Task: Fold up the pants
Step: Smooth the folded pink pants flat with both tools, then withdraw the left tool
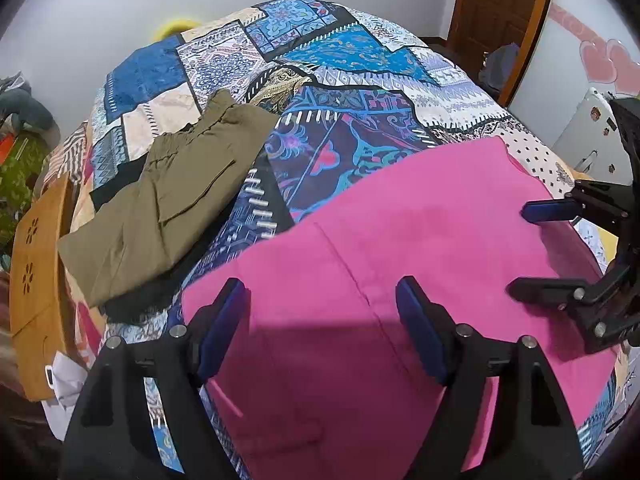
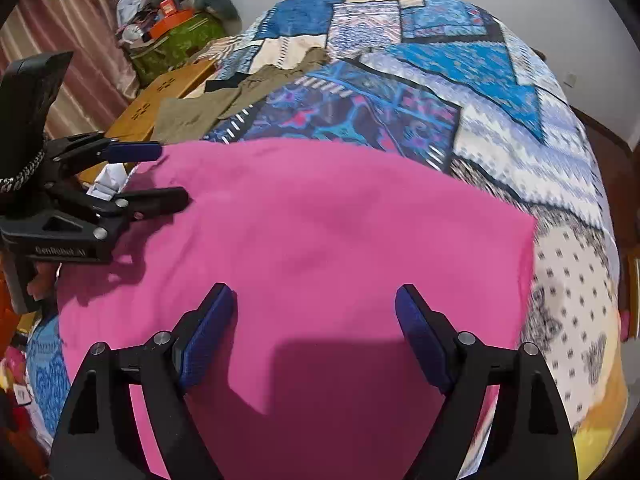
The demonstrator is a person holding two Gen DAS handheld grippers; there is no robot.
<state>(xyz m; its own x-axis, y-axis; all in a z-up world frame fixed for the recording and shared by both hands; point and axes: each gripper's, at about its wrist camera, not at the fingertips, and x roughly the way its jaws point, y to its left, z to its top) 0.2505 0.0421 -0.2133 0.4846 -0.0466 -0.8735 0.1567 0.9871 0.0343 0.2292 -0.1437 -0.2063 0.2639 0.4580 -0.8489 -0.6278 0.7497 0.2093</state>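
Both jaws stand wide and empty: the left hand-held gripper (image 1: 320, 320) and the right hand-held gripper (image 2: 316, 328) hover over the pink pants (image 1: 400, 248), which lie flat on the patchwork bed (image 1: 360, 92) directly below and ahead of both. The long axis seems to run side to side between them. Olive pants (image 1: 160, 200) lie ahead-left of the left one, nearer it.

The pink pants (image 1: 400, 240) are smooth matt cloth on a printed cotton-like quilt (image 1: 352, 120), the olive pants (image 1: 168, 200) are creased matt cloth, and both grippers' fingers (image 2: 208, 336) carry rough blue pads on black plastic.
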